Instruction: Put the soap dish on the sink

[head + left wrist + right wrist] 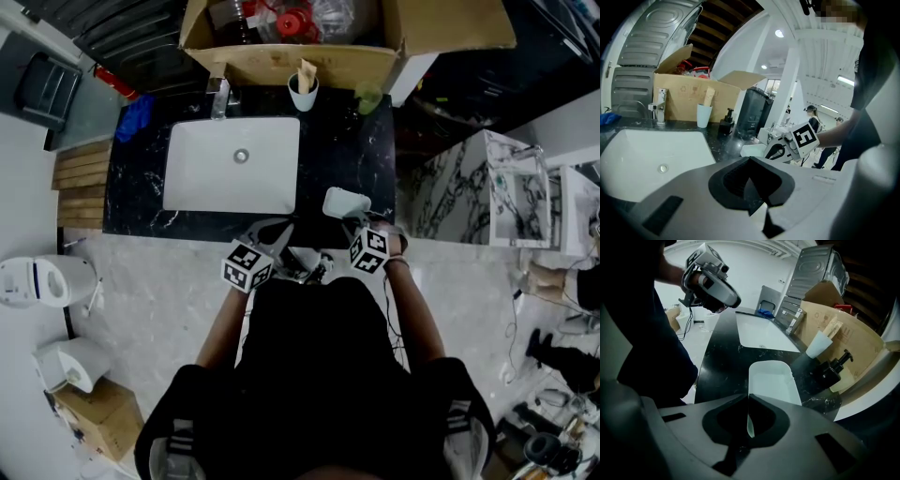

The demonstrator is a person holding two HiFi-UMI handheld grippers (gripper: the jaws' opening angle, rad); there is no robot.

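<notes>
While its two jaws are pressed together on the thin near rim of the soap dish (772,380), the right hand-held gripper (748,398) carries the task's thing out ahead of it, over the front right part of the black marbled counter (722,362). The pale, shallow dish lies just right of the white sink basin (764,336). Whether its underside already touches the stone cannot be told from these views. The left hand-held gripper (750,161) has its jaws closed on nothing and hangs at the counter's front edge, just beside the right one, taking no part. Further out, a white cup (818,344) and a black pump bottle (832,369) stand along the back of the counter, the faucet (219,97) rises behind the basin, and an open cardboard box (291,52) sits behind them all. The step in hand looks like the placing itself: the dish is gripped and brought to the sink unit but not yet released. The next move probably calls for levelling the dish and settling it flat on the bare stone beside the basin, well short of the cup and bottle. The jaws would then part and draw straight back so the light dish is not dragged along.
</notes>
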